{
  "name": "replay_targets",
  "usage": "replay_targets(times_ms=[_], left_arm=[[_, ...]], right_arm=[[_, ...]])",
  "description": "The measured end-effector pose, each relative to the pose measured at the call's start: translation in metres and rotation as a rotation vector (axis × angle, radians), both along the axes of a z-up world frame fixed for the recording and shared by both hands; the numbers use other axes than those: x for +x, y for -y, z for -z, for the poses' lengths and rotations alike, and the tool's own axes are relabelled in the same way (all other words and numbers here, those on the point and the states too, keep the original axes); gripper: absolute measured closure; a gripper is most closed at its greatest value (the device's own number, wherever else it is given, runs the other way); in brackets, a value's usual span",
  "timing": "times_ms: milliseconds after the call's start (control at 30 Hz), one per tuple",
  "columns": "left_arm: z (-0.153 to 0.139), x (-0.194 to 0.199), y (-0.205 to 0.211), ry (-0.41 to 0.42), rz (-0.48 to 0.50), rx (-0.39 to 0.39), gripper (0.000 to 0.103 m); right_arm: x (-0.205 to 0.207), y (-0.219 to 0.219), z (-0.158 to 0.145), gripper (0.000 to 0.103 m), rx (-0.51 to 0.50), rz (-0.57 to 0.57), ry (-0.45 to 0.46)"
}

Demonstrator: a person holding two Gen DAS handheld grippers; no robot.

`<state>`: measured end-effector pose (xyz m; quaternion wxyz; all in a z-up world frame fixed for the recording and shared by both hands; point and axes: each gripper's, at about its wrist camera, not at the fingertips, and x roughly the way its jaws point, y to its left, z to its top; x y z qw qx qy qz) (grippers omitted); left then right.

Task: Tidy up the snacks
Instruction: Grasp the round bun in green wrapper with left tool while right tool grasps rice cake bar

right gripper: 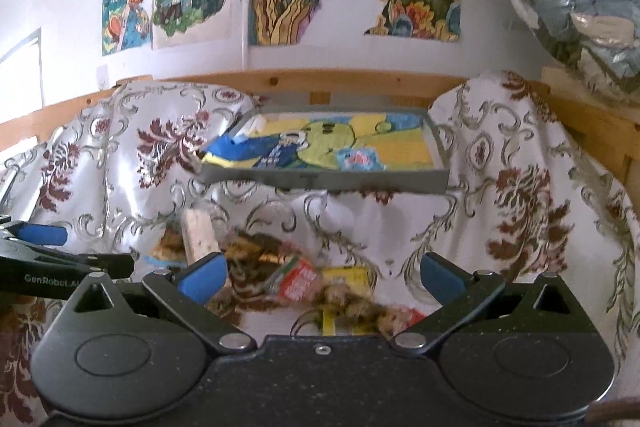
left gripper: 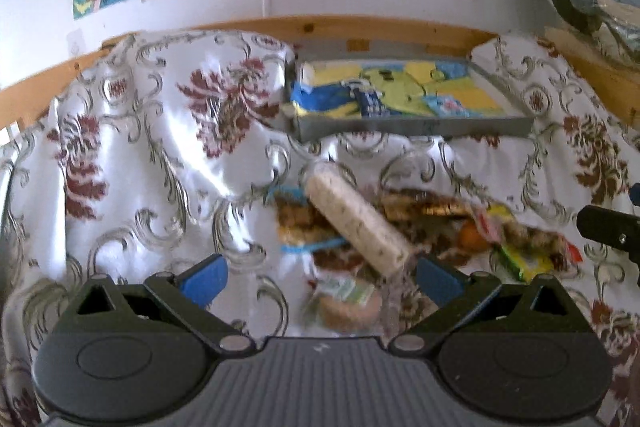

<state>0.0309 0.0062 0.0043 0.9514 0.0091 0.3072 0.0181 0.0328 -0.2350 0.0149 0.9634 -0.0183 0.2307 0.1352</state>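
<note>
Above the patterned cloth [left gripper: 160,131] the left gripper [left gripper: 320,281] hangs spread and empty over the pale speckled roll [left gripper: 356,219] in the snack pile, while the right gripper [right gripper: 322,279], likewise spread, hovers over the red-and-yellow packet [right gripper: 304,279], so picking seems just beginning, and next one must close on a snack and carry it to the grey tray [right gripper: 320,185] behind.

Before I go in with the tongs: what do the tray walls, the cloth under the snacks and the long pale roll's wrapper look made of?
Grey shallow rectangular tray: thin, flat, matte walls with crisp corners, probably sheet metal or rigid plastic; I cannot tell which.
White floral cloth with dark red motifs: glossy, satin-like fabric, bright highlights along soft folds.
Long pale speckled roll: apparently clear plastic film, twisted past its far end; motion blur leaves this open.
</note>
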Motion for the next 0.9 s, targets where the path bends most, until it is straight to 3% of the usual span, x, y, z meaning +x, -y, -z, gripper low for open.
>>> replay_targets(times_ms=[333,633,900], left_arm=[[0.018,0.009,-0.002,-0.083,0.018,0.021,0.000],[0.032,0.020,-0.012,-0.134,-0.041,-0.040,0.000],[0.037,0.025,-0.015,-0.151,-0.045,-0.052,0.000]], right_arm=[[0.008,-0.012,0.009,0.001,-0.010,-0.036,-0.042],[0.032,-0.031,0.011,0.001,0.012,-0.088,-0.074],[0.055,-0.054,0.005,0.001,0.013,-0.200,-0.080]])
